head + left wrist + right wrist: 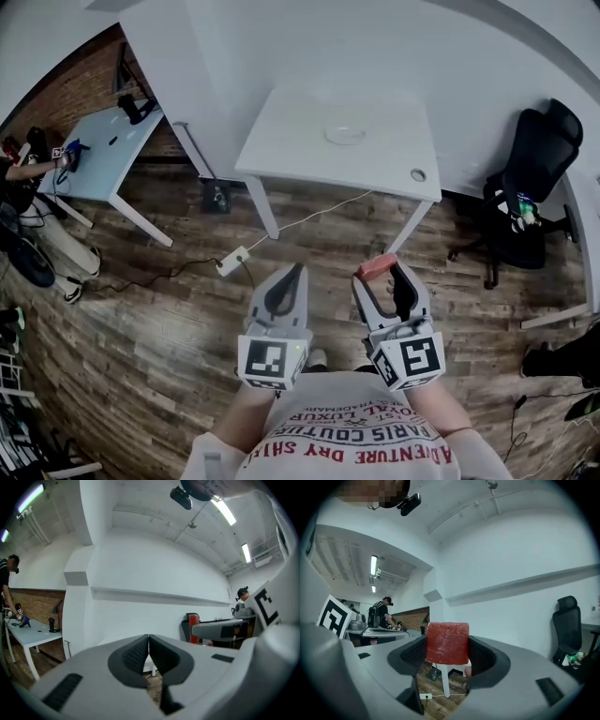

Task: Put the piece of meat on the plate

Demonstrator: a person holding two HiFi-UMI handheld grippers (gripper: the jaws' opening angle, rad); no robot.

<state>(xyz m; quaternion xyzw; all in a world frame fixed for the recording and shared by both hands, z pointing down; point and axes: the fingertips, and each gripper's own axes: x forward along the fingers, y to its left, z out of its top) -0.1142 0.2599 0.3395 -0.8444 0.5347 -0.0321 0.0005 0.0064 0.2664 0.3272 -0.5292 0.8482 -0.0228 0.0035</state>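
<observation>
Nearest, the left tongs [298, 272] are pressed together with nothing between them. Just beside them, the right tongs [385, 273] are clamped on the meat [377, 266], a red block held above the wooden floor [169, 309]. Farther off stands the white surface [291, 141], with the plate [345, 135] on it, well apart from the meat.
</observation>
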